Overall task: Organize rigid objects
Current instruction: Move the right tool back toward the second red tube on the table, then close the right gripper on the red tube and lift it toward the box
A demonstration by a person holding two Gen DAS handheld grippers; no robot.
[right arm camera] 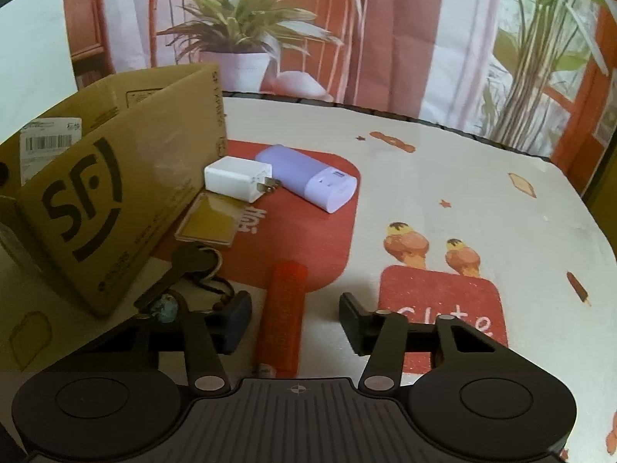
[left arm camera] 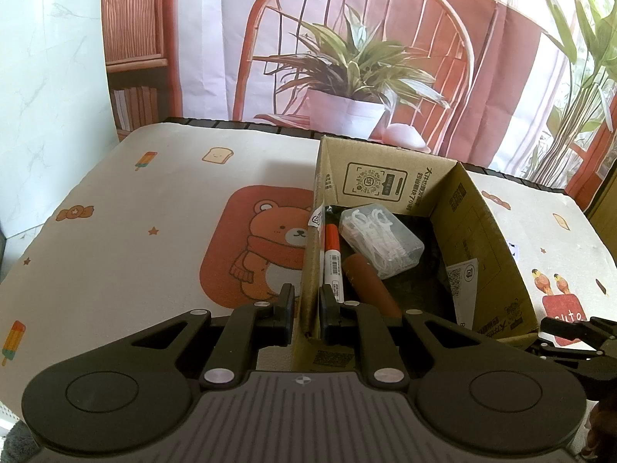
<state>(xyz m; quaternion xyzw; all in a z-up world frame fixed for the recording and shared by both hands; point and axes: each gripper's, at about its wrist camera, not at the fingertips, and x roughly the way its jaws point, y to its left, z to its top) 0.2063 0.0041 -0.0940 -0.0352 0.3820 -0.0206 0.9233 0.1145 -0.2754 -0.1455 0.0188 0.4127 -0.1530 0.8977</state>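
Behind everything hangs a printed backdrop (left arm camera: pixel 347 38) of a chair and potted plants, and below it the counter (left arm camera: pixel 135 212) wears a pale mat with a bear, sweets and toast. On it stands the cardboard box (left arm camera: pixel 482 231), open at the top. My left hand-held gripper (left arm camera: pixel 307 308) is pinched narrow on the box's near-left wall, one finger outside and one inside. Inside lie a clear case of floss picks (left arm camera: pixel 380 241), a brown tube (left arm camera: pixel 370 285) and a red-capped marker (left arm camera: pixel 332 258); both run near to far, and my finger hides their near ends.

Right of the box, a lilac power bank (right arm camera: pixel 308 177) lies pointing near-right, a white plug adapter (right arm camera: pixel 239 178) just beside it with its prongs toward the bank. Nearer lies a yellow tag (right arm camera: pixel 208 223), then a key bunch (right arm camera: pixel 193 281), blurred and partly behind my finger. My right hand-held gripper (right arm camera: pixel 295 320) stands half open around a red tube (right arm camera: pixel 283 316) whose long axis runs near to far. Neither pad touches it, and its near end is cut off by the gripper body.
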